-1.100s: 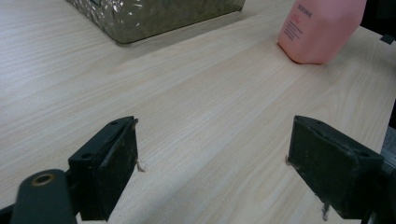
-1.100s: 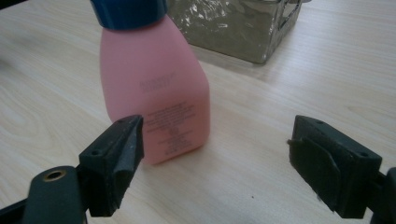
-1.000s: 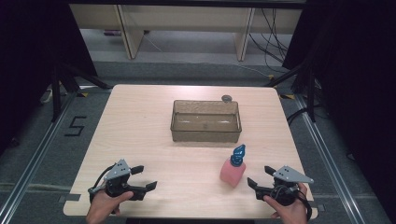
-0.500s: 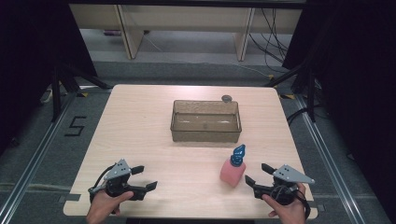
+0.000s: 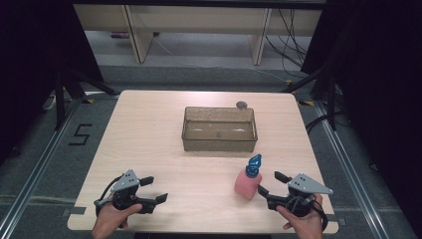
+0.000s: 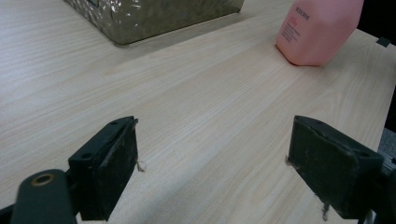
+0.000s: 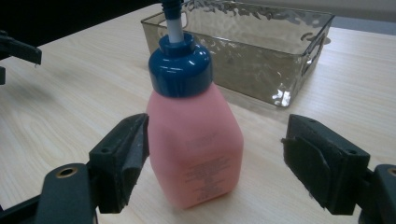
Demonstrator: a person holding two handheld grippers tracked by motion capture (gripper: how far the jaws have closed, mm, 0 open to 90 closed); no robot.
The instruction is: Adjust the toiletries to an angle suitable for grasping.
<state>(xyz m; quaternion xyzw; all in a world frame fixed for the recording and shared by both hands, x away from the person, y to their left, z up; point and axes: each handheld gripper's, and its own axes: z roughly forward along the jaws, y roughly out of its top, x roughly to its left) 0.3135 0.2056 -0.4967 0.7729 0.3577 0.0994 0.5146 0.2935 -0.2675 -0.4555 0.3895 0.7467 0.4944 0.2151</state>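
Right gripper closing in on the pink bottle

Beyond both grippers stands the ribbed, smoky clear plastic bin (image 5: 219, 129). The pink plastic pump bottle with blue cap (image 7: 194, 135) stands upright between the right gripper's (image 7: 212, 158) fingers, which have just been narrowing; one pad nearly touches, no grip yet. The left gripper (image 6: 212, 163) gapes over bare table.

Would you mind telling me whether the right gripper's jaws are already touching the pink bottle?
Cannot tell. In the right gripper view, the right gripper, jaws just closing, straddles the pink bottle; one jaw shows a clear gap, the other sits at the bottle's edge, contact unclear.
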